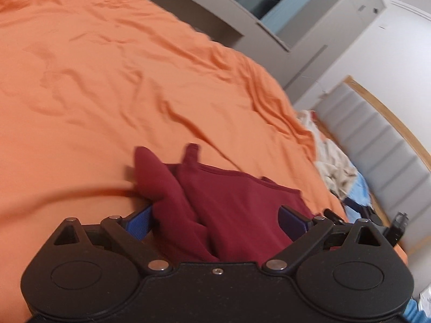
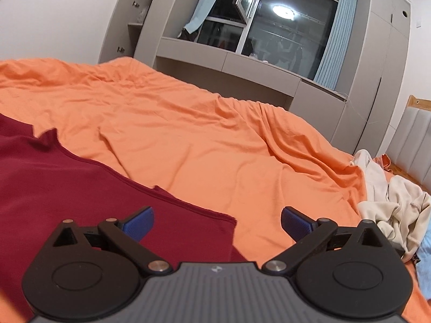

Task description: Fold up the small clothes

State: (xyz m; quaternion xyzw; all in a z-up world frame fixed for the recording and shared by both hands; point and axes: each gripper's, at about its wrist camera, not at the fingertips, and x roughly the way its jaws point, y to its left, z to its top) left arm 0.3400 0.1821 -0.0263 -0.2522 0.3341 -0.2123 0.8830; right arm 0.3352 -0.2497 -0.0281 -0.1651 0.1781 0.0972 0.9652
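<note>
A dark red garment [image 1: 223, 204] lies bunched on the orange bedsheet [image 1: 107, 80], with a strap sticking up. My left gripper [image 1: 215, 220] is open, its blue fingers [image 1: 140, 223] wide apart with the red cloth lying between them. In the right wrist view the same red garment [image 2: 67, 183] lies spread flat at the left. My right gripper [image 2: 216, 223] is open and empty, its left finger [image 2: 140, 222] over the garment's corner edge, its right finger over bare orange sheet [image 2: 215, 134].
A heap of cream and light blue clothes [image 2: 396, 210] lies at the bed's right edge, also in the left wrist view [image 1: 336, 167]. A padded grey headboard [image 1: 382, 145] stands at the right. Grey cabinets and a window [image 2: 269, 27] stand beyond the bed.
</note>
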